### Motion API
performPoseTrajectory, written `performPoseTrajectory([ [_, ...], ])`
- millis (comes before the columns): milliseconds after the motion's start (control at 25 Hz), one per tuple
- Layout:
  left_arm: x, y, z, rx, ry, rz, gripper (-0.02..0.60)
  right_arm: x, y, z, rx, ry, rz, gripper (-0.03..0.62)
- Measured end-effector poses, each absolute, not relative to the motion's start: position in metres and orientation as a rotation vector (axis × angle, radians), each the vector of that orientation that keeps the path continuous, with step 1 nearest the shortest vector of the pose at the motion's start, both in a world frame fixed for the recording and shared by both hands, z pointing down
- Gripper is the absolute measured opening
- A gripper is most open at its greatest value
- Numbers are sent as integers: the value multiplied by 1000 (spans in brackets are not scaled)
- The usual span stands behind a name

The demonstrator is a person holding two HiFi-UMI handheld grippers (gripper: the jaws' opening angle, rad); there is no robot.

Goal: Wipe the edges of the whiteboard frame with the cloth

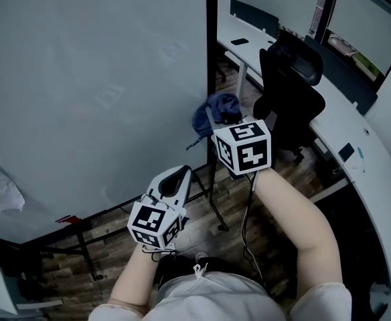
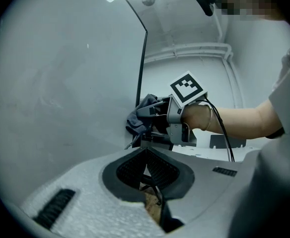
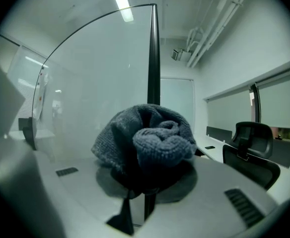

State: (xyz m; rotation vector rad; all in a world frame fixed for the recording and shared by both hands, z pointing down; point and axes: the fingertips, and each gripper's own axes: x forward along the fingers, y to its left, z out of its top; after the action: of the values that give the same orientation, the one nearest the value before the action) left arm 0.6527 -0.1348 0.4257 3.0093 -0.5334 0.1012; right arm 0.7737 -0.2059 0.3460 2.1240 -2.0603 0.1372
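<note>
A large whiteboard (image 1: 88,79) fills the left of the room. Low beside its bottom edge, the left gripper (image 1: 181,174) hangs with its jaws pressed together, nothing between them. To its right runs the board's black frame (image 1: 211,59), a vertical strip along the right edge. A bunched blue-grey knitted cloth (image 1: 222,102) sits against that strip, pinched in the jaws of the right gripper (image 1: 217,120). Further right stands a black office chair (image 1: 289,92).
</note>
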Motion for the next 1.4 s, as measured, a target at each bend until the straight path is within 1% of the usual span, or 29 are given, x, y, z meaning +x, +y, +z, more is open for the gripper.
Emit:
performPoseTrajectory([
  [240, 658, -135, 445, 2984, -517, 143, 24, 777, -206, 377, 2095, -2046, 192, 72],
  [720, 647, -147, 487, 2912, -563, 243, 25, 774, -206, 414, 2030, -2002, 132, 72],
  [1120, 648, -146, 505, 2902, -571, 290, 25, 775, -205, 508, 1941, -1942, 374, 72],
  [1400, 646, -145, 534, 2848, -590, 348, 23, 778, -202, 578, 1900, -1889, 537, 72],
])
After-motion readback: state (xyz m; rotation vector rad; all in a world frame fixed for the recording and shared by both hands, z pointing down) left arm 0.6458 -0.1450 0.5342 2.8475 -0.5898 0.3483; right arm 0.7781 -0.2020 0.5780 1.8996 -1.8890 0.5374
